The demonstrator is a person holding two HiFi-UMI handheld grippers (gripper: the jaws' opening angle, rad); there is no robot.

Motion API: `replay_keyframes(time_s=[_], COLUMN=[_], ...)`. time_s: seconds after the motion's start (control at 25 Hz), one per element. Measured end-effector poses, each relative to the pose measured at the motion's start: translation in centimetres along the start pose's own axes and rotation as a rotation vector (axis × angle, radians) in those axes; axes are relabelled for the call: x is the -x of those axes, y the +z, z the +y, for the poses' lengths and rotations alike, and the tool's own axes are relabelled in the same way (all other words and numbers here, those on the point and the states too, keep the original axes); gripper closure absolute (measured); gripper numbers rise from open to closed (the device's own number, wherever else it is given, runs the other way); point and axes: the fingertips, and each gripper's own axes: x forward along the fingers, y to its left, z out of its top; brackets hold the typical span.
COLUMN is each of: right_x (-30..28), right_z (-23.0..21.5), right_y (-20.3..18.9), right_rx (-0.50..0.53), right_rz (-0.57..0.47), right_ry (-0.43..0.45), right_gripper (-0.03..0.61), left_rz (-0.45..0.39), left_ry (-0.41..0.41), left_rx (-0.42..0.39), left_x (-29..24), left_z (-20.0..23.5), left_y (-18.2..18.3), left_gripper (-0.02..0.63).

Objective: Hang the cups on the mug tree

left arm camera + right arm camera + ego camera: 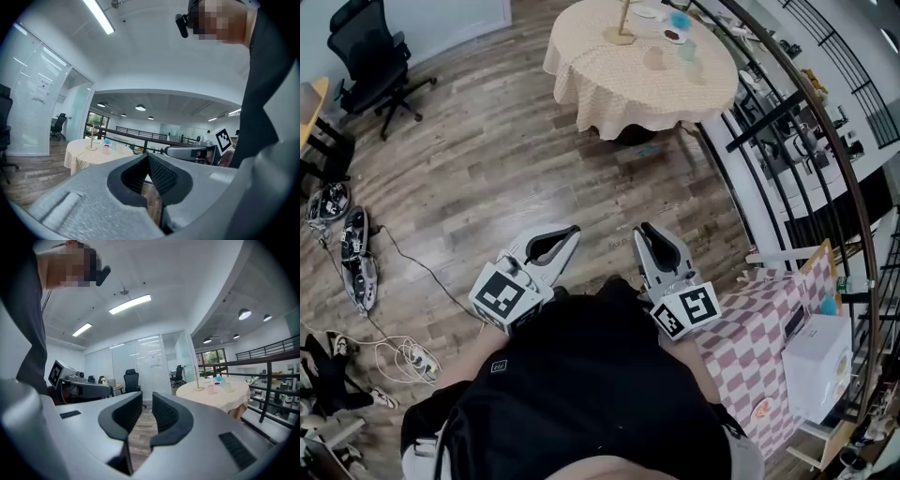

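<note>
left hand-held gripper (572,232): held level in front of the person's body, above the wooden floor (487,169); its jaw tips meet and nothing is between them
right hand-held gripper (645,229): level, beside the left one with a gap of floor between the two; its jaws stand a narrow slit apart and only floorboards show through the slit
surface (619,94): round, draped to the sides in a pale checked cloth, ahead of both grippers and well apart from them
mug tree (621,30): light wood with a round base, upright on the far-left part of the surface; the head view cuts off its top
pink cup (653,58): stands on the cloth just right of the tree's base
pale green cup (687,52): upright on the cloth, just beside the pink one on its right
blue cup (680,19): farther back on the cloth, near the rim
railing (806,103): dark, curving past the right side of the surface
office chair (370,52): black, on the floor far to the left
cables (403,352): loose coil on the floor at the person's left
</note>
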Motion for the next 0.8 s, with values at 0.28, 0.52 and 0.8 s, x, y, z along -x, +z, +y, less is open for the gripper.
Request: replay_keyframes(time_s=[0.28,0.52,0.8], right_x=[-3.9,-9.5,-14.8], right_z=[-1.8,-5.9,-12.7], right_y=[-0.4,0.2,2.3], right_rx=[-0.033,-0.053,-0.094], right_rz=[0.021,0.005,-0.029], right_ry=[0.036,0.101,0.177], right_gripper=[0.5,0.5,0.5], left_rz=[-0.009,-0.004,0.03], left_ry=[-0.02,0.023,0.078], left_rx=[0.041,0.032,-0.014], left_x=[-2.6,-6.6,-13.3], left_z=[3.1,7.6,12.3], left_y=[0.3,1.4,3.3], left_gripper=[0.606,0.606,0.606])
